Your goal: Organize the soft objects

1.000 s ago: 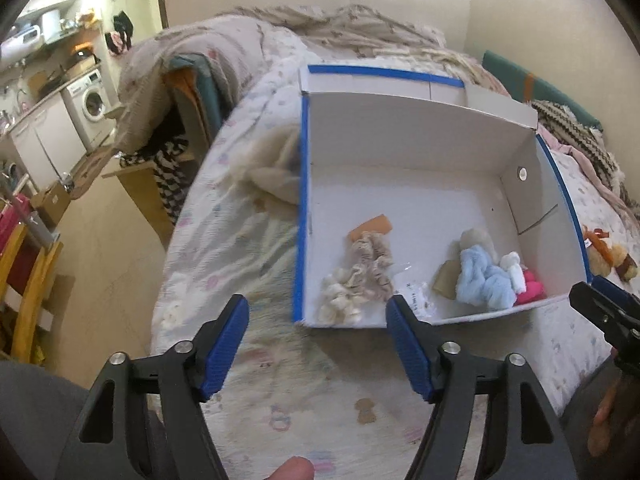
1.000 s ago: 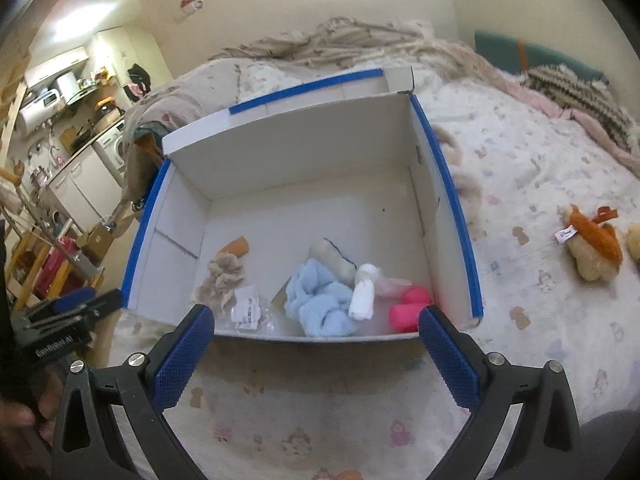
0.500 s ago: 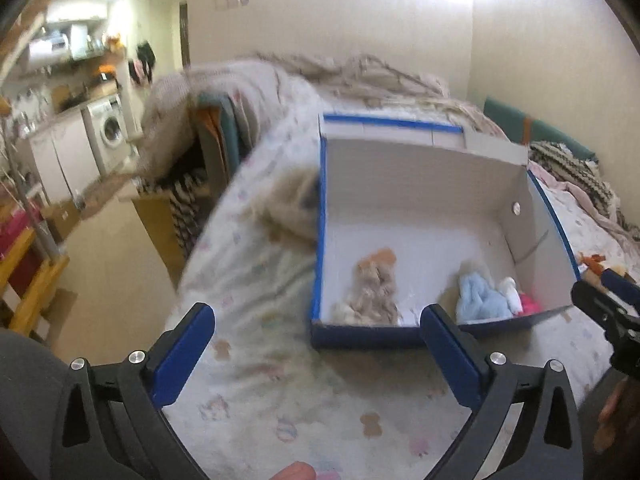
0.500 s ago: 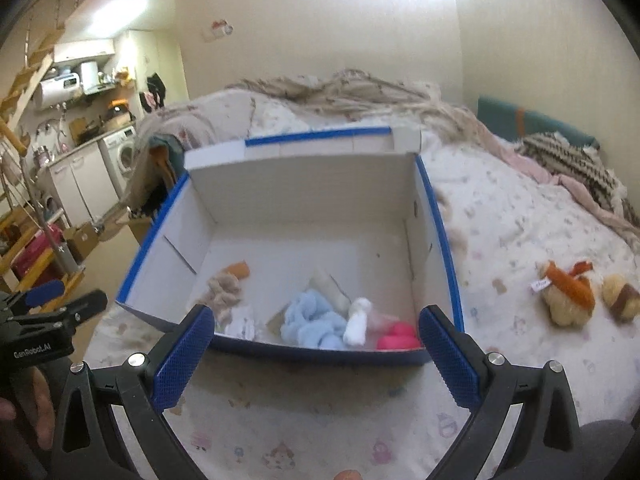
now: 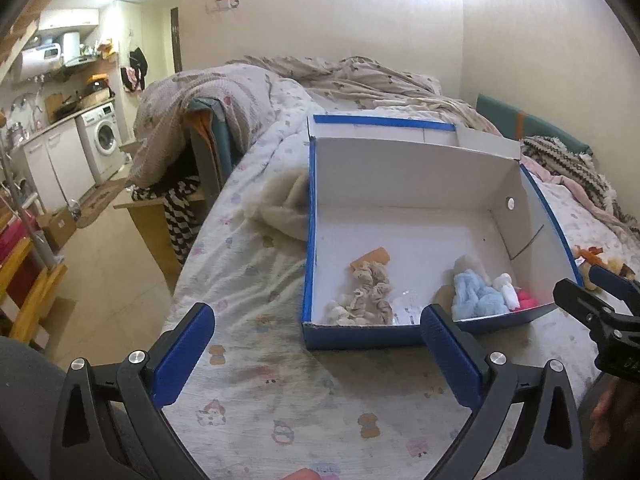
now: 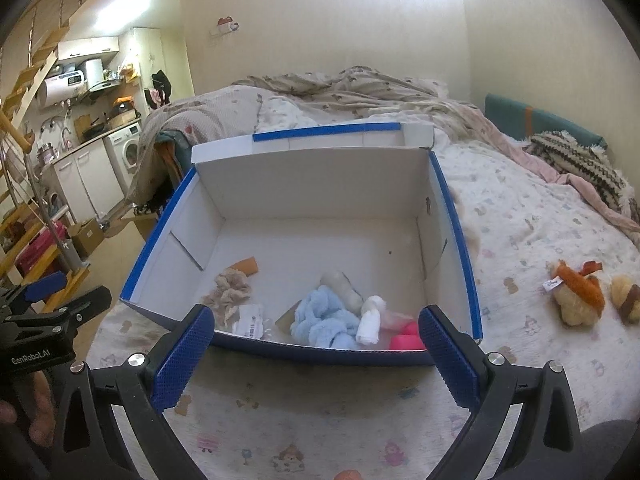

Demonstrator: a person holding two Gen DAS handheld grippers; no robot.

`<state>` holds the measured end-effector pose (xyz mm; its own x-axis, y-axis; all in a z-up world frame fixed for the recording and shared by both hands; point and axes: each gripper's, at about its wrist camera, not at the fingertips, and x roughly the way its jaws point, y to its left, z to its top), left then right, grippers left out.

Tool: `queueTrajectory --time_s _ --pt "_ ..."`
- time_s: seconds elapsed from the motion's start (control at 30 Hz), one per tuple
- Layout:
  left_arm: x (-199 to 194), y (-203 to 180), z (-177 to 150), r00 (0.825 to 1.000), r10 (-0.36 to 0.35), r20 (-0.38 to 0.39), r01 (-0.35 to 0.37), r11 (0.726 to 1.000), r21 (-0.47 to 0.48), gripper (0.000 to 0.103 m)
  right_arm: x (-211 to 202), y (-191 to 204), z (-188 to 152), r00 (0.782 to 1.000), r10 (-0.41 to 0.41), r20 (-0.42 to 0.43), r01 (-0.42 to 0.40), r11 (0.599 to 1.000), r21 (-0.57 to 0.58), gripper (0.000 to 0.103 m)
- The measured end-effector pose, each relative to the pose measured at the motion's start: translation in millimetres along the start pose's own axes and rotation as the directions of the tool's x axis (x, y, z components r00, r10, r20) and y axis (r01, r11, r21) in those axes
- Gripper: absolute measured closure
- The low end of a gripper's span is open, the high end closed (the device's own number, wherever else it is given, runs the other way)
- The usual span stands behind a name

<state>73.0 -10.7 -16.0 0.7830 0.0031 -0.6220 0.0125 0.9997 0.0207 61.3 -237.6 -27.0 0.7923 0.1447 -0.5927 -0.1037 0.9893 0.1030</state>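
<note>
Both grippers, left [image 5: 318, 322] and right [image 6: 314, 322], hold ridged blue fingers apart before the boxy cardboard box [image 6: 320, 184] of fluffy socks [image 6: 324, 318].

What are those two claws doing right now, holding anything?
Left claw: open, holding nothing.
Right claw: open, holding nothing.

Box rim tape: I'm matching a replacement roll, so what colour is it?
Blue, running along the white box edges; the right wrist view shows it best.
</note>
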Motion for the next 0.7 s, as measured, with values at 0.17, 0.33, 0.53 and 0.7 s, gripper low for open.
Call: queueTrajectory --time_s 0.17,0.33,0.53,0.7 --pt "-0.1 1.4 1.0 1.000 0.001 0.006 -0.001 1.000 -0.007 0.000 1.4 -1.0 -0.9 1.000 -0.004 -0.005 0.004 1.000 0.007 0.000" --pt "0.9 2.1 0.5 1.000 -0.004 0.001 0.004 1.000 -0.012 0.000 1.2 -1.3 -1.0 1.000 -0.007 -0.004 0.007 1.000 0.008 0.000" --pt "2.8 1.1 0.9 1.000 -0.007 -0.002 0.007 1.000 -0.008 0.000 0.4 -0.7 -0.4 1.000 -0.015 -0.003 0.015 1.000 0.001 0.000" --pt "2.4 0.9 1.2 1.000 -0.006 0.001 0.006 1.000 0.003 0.000 -0.7 -1.6 -0.4 1.000 -0.015 0.000 0.015 1.000 0.004 0.000"
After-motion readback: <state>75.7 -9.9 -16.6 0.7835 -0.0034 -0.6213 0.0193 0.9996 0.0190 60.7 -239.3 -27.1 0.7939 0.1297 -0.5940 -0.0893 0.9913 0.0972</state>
